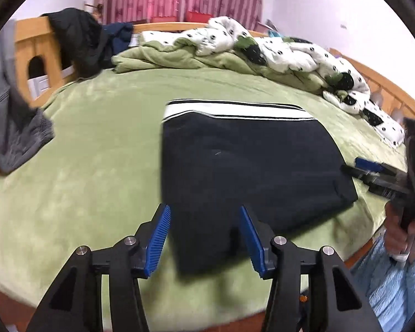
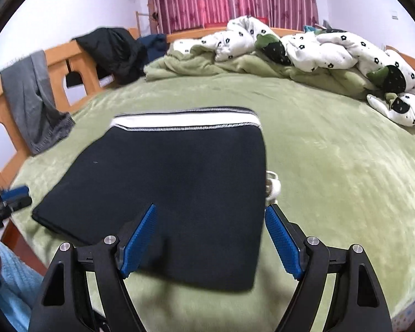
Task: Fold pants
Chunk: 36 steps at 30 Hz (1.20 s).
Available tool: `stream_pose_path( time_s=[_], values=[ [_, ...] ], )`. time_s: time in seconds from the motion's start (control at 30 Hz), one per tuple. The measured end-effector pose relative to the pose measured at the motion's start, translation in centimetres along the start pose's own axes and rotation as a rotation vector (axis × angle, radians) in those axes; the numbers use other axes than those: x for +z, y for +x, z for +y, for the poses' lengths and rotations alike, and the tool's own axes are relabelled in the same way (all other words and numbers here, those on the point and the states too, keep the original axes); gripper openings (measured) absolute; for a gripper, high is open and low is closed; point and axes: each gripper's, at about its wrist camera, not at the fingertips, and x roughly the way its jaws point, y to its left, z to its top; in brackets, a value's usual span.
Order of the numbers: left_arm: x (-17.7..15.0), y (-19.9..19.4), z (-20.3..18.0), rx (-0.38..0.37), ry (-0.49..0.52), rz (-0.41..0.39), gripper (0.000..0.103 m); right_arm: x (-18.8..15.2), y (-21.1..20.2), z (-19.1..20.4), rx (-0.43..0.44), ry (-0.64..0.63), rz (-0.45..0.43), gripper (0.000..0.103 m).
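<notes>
The black pants (image 1: 243, 171) lie folded into a flat rectangle on the green bed (image 1: 96, 166), with a white striped waistband (image 1: 235, 110) at the far end. They also show in the right wrist view (image 2: 174, 182). My left gripper (image 1: 204, 238) is open and empty, just above the near left corner of the pants. My right gripper (image 2: 210, 240) is open and empty, above the near right corner. The right gripper also shows at the right edge of the left wrist view (image 1: 373, 171). A white drawstring (image 2: 272, 185) pokes out from the pants' right side.
A crumpled white and green duvet (image 1: 276, 52) is piled along the far side of the bed. A grey garment (image 2: 38, 105) and dark clothes (image 2: 116, 52) hang on the wooden bed frame (image 2: 77, 63) at left. Pink curtains (image 2: 229, 0) hang behind.
</notes>
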Motion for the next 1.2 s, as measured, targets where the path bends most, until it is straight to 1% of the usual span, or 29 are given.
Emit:
stream_pose_path(
  time_s=[0.03, 0.07, 0.1, 0.13, 0.2, 0.23, 0.3, 0.37, 0.5, 0.7, 0.83, 0.97, 1.07, 1.13, 1.17, 1.2],
  values=[
    [0.2, 0.8, -0.2, 0.006, 0.003, 0.011, 0.050, 0.0, 1.0, 0.3, -0.013, -0.006, 0.032, 0.078],
    [0.2, 2.4, -0.3, 0.018, -0.003, 0.044, 0.050, -0.3, 2.2, 0.5, -0.028, -0.013, 0.079, 0.077],
    [-0.2, 3.4, -0.3, 0.025, -0.010, 0.073, 0.051, -0.8, 3.5, 0.7, -0.062, -0.028, 0.131, 0.079],
    [-1.0, 4.3, -0.3, 0.035, -0.019, 0.084, 0.054, -1.3, 4.1, 0.9, -0.095, -0.049, 0.147, 0.080],
    [-2.0, 4.0, -0.4, 0.042, -0.023, 0.027, 0.057, -1.5, 3.9, 1.0, -0.106, -0.058, 0.131, 0.081],
    [-2.3, 3.9, -0.5, 0.048, -0.020, 0.026, 0.059, -1.6, 3.8, 1.0, -0.105, -0.061, 0.134, 0.081],
    [-2.4, 3.6, -0.8, 0.053, -0.019, 0.036, 0.060, -2.0, 3.6, 0.6, -0.096, -0.047, 0.139, 0.081],
    [-2.3, 3.5, -0.8, 0.050, -0.028, 0.046, 0.061, -2.3, 3.4, -0.1, -0.081, 0.000, 0.149, 0.081],
    [-2.0, 3.3, -0.7, 0.058, -0.065, 0.066, 0.062, -1.8, 3.0, -0.1, -0.074, 0.030, 0.155, 0.081],
    [-1.6, 2.5, -1.3, 0.092, -0.068, 0.095, 0.062, -0.9, 1.1, 0.6, -0.096, 0.052, 0.112, 0.081],
    [-1.3, 1.0, -1.5, 0.095, -0.094, 0.094, 0.062, -0.6, -0.9, 0.8, -0.093, 0.083, 0.089, 0.081],
    [-0.7, -1.2, -2.0, 0.125, -0.081, 0.064, 0.062, -0.1, -2.9, 1.1, -0.088, 0.103, 0.080, 0.081],
    [0.1, -3.9, -2.9, 0.146, -0.073, 0.026, 0.062, 0.4, -5.0, 1.6, -0.091, 0.111, 0.080, 0.081],
    [0.4, -5.5, -3.2, 0.144, -0.080, 0.007, 0.067, 0.5, -7.0, 2.1, -0.089, 0.112, 0.048, 0.082],
    [0.5, -6.4, -3.3, 0.141, -0.086, -0.005, 0.069, 0.4, -8.1, 2.3, -0.096, 0.108, 0.029, 0.086],
    [0.5, -7.4, -3.5, 0.142, -0.094, -0.014, 0.072, 0.2, -9.2, 2.5, -0.107, 0.104, 0.014, 0.094]
  ],
)
